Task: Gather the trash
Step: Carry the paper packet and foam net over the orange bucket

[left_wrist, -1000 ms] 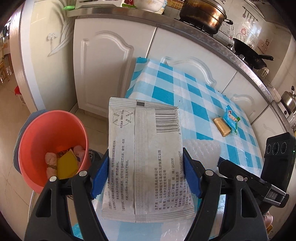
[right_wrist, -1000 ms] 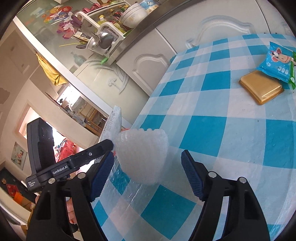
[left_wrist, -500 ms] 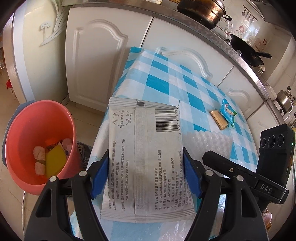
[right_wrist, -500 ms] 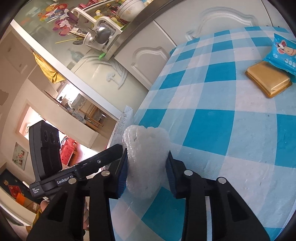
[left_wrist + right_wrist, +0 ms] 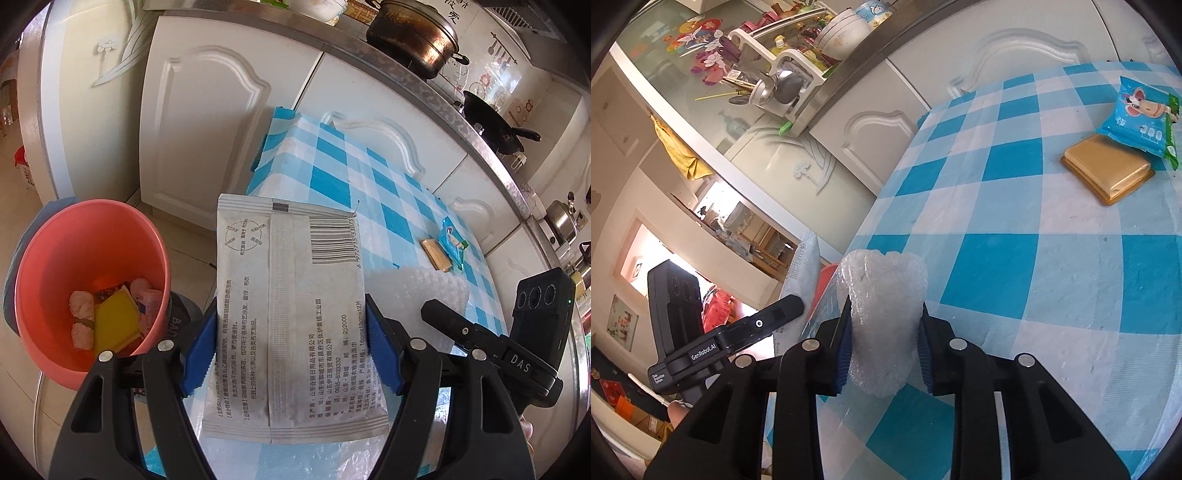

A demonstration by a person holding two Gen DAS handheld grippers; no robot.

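Note:
My left gripper [image 5: 290, 347] is shut on a flat grey printed packet [image 5: 284, 295], held above the table's left edge. A salmon-pink bucket [image 5: 55, 258] with trash in it stands on the floor below left. My right gripper [image 5: 884, 350] is shut on a crumpled piece of bubble wrap [image 5: 886, 291], just over the checked tablecloth [image 5: 1034, 258]. The bubble wrap also shows in the left wrist view [image 5: 424, 280]. A gold packet [image 5: 1108, 170] and a blue wipes pack [image 5: 1137, 114] lie further along the table.
White cabinet doors [image 5: 207, 122] stand behind the table. The counter above holds a pot [image 5: 413, 33] and a black wok [image 5: 491, 125]. A dish rack [image 5: 783, 81] sits on the counter in the right wrist view.
My right gripper closed on the bubble wrap and lifted it slightly. My left gripper rose and shifted with the grey packet, so the bucket sits lower left in its view.

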